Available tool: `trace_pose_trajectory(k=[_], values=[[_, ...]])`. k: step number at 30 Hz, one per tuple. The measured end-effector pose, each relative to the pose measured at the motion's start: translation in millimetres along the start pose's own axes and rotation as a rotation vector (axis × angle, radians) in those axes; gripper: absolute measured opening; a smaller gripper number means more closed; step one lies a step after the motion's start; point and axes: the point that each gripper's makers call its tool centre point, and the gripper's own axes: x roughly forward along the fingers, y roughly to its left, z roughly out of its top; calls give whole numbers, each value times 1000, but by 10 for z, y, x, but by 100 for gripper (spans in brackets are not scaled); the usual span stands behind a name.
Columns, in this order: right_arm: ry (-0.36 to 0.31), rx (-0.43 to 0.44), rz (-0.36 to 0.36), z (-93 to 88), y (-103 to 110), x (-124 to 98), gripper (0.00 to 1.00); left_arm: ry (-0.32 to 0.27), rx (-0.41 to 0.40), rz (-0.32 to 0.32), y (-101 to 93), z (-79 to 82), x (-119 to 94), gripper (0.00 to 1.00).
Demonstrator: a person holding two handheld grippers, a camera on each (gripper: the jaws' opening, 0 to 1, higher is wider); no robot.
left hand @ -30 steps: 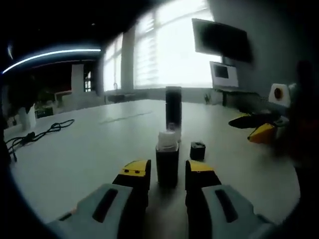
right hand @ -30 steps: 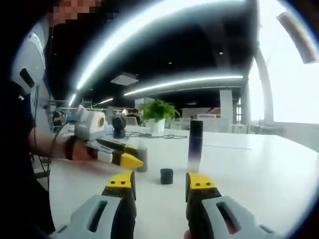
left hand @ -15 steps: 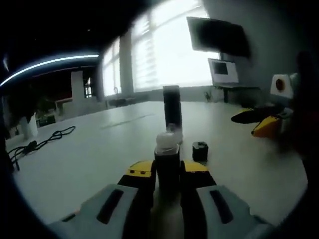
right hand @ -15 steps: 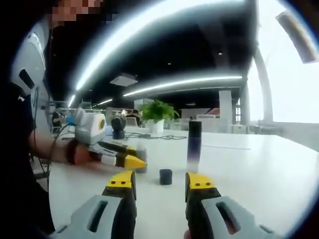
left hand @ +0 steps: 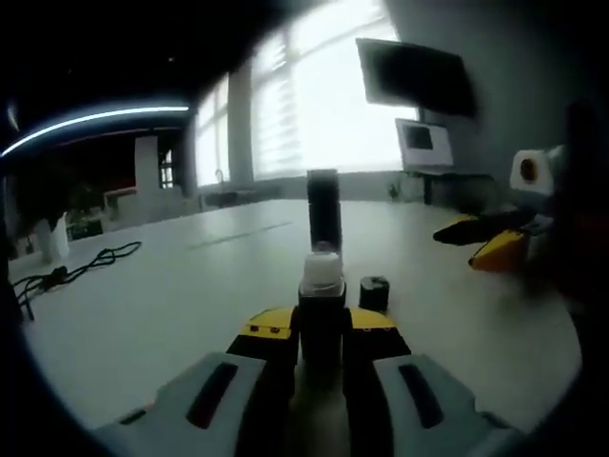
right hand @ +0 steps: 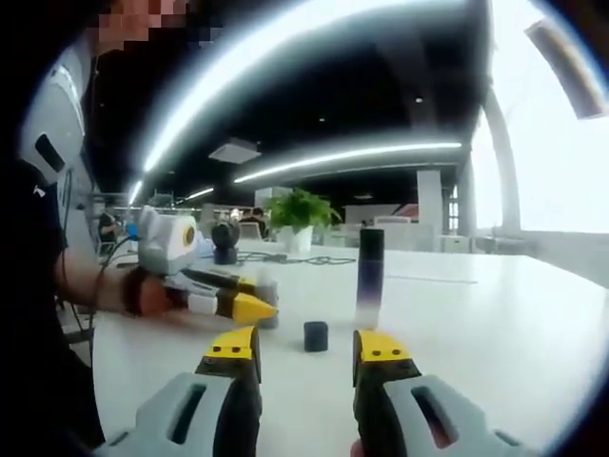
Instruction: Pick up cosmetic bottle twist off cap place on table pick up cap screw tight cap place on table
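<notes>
now left tongs point(left hand: 322, 328) clamp the uncapped bottle point(left hand: 322, 319); right tongs point(right hand: 304, 350) gape empty.

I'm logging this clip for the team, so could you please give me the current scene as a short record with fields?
setting: white table in a large office
left gripper: shut on the small dark bottle, which stands upright with its white neck uncovered
loose cap: on the table, beside the bottle
tall dark bottle: upright, farther back, untouched
right gripper: open, holding nothing, jaws pointing toward the cap
cable: lying across the table's far side
task stage: cap off, not yet picked up
</notes>
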Motion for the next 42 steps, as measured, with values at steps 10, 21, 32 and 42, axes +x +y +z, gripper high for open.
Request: trace_pose_trajectory(k=[10, 21, 32, 42], values=[[4, 15, 0, -3, -5, 3, 32, -39, -15, -8, 0, 78, -107, 9], [24, 43, -10, -30, -26, 22, 31, -72, -36, -38, -68, 113, -300, 8], [122, 11, 5, -174, 8, 291, 31, -82, -42, -19, -39, 111, -436, 8], [152, -5, 18, -209, 11, 594, 27, -133, -9, -62, -160, 200, -441, 8]])
